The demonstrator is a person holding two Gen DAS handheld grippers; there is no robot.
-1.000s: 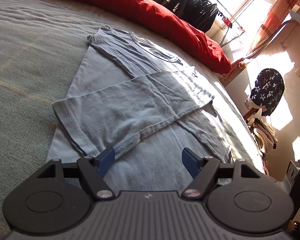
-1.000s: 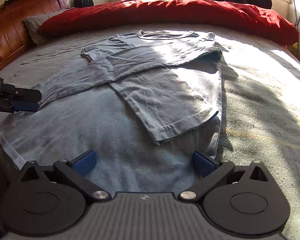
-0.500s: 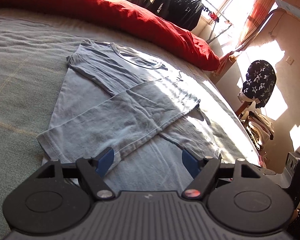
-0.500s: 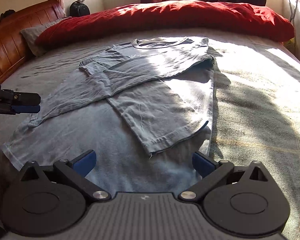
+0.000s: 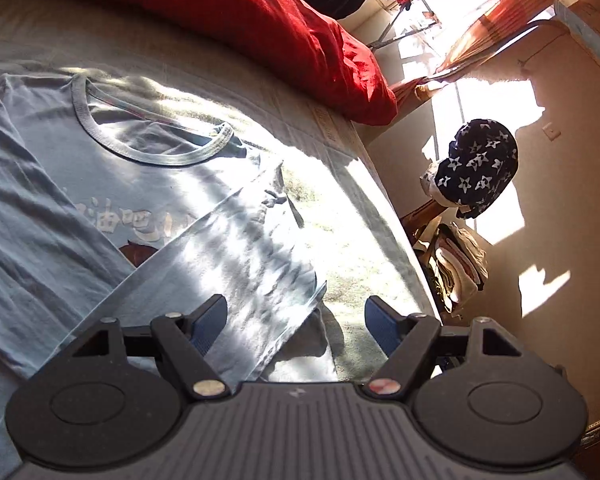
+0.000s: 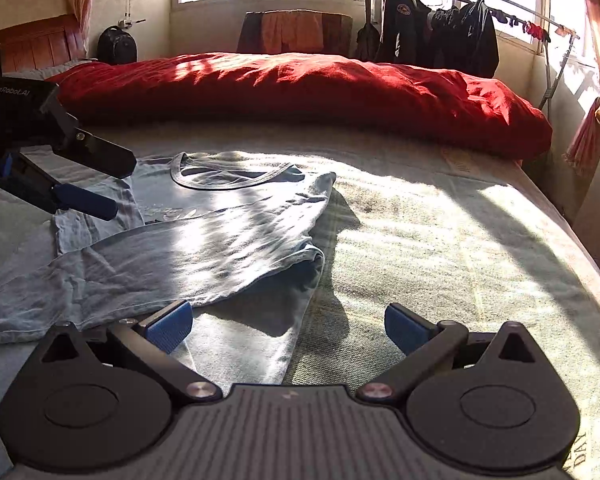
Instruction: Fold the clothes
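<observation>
Shirt [image 6: 204, 240], pale blue, lies flat on the bed [image 6: 440, 248], side panels folded inward; left claw [image 5: 296, 324] and right claw [image 6: 288, 324], both spread and empty, hang above its near-right folded edge, probably for the next fold.

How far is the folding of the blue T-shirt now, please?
Done: the blue T-shirt lies on the bed with both sides folded across its middle. In hand: nothing; the left gripper and right gripper are open and empty. Left: folding it lengthwise, collar toward hem.
</observation>
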